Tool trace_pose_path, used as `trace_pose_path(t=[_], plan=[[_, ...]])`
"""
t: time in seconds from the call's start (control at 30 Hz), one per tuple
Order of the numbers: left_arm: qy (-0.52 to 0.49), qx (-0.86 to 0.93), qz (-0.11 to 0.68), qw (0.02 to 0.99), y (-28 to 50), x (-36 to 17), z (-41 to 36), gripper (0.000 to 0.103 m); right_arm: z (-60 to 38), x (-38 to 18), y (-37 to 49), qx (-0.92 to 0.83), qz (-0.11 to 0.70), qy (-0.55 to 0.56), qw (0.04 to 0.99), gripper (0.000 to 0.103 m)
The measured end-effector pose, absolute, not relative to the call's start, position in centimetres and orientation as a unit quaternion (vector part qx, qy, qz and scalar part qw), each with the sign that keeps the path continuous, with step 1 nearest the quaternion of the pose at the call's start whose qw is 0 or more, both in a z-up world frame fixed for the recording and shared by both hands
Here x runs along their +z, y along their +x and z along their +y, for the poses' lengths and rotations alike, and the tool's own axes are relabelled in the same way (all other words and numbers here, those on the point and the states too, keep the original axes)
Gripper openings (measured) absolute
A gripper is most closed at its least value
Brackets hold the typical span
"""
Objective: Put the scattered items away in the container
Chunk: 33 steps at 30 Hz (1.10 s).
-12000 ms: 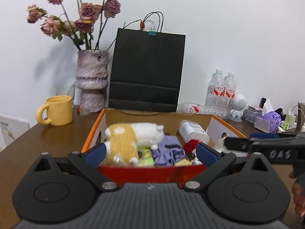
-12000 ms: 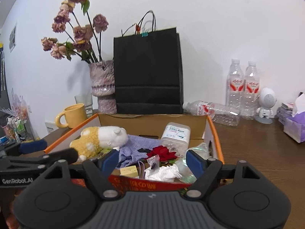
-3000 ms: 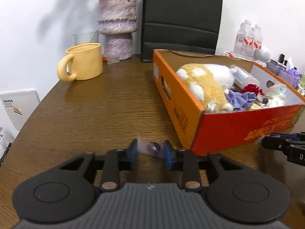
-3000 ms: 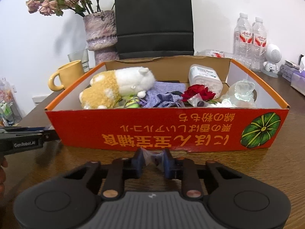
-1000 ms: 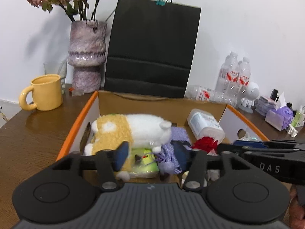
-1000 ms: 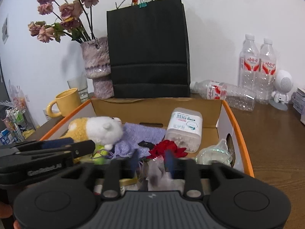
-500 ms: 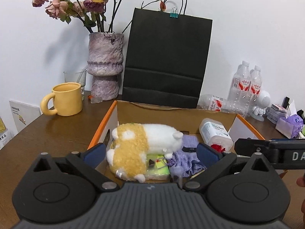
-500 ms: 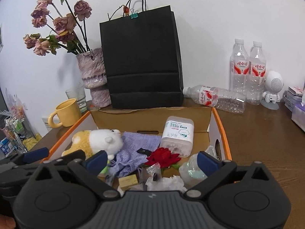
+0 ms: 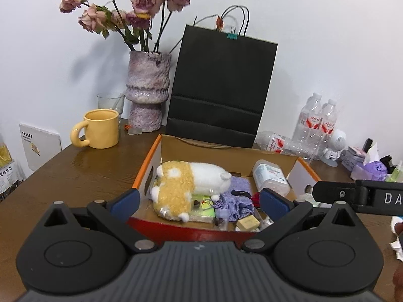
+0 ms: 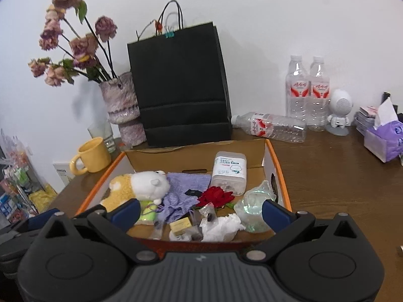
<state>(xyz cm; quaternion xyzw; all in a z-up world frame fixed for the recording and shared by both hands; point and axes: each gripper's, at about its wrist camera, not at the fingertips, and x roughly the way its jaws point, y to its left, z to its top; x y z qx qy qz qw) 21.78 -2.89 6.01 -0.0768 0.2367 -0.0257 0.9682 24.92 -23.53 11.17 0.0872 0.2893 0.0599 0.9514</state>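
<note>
An orange cardboard box (image 9: 148, 159) (image 10: 278, 168) stands on the brown table, filled with a yellow-and-white plush toy (image 9: 186, 186) (image 10: 137, 185), a purple cloth (image 10: 185, 188), a white plastic jar (image 9: 270, 176) (image 10: 230, 172), a red fabric flower (image 10: 215, 196), small clear packets (image 10: 207, 215) and crumpled tissue (image 10: 221, 229). My left gripper (image 9: 199, 202) hangs above the box's near wall, jaws wide open, nothing between them. My right gripper (image 10: 199, 211) is likewise wide open and empty over the near wall. The right gripper's body (image 9: 357, 196) shows at the right of the left wrist view.
Behind the box stand a black paper bag (image 9: 219, 88) (image 10: 178, 88), a vase of dried roses (image 9: 147, 90) (image 10: 123, 108) and a yellow mug (image 9: 100, 132) (image 10: 92, 158). Water bottles (image 10: 306, 90), a white figurine (image 10: 338, 112) and a purple tissue pack (image 10: 384, 141) sit to the right.
Both grippers opened from nearly shut to wide and let small clear packets drop into the box. Both have risen and drawn back from the box.
</note>
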Motion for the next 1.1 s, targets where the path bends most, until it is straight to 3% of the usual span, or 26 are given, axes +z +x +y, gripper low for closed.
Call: trace_pose_path(t=[0.57, 1.1], plan=[[-0.043, 0.041, 0.25, 0.966, 13.9, 10.0, -4.0, 0.103, -22.1, 15.0, 16.2, 0.054, 0.253, 0.045, 0.965, 0.103], [0.025, 0.043, 0.271, 0.961, 11.4, 10.1, -8.2, 0.103, -23.3, 15.4, 13.1, 0.08, 0.273, 0.045, 0.958, 0.103]])
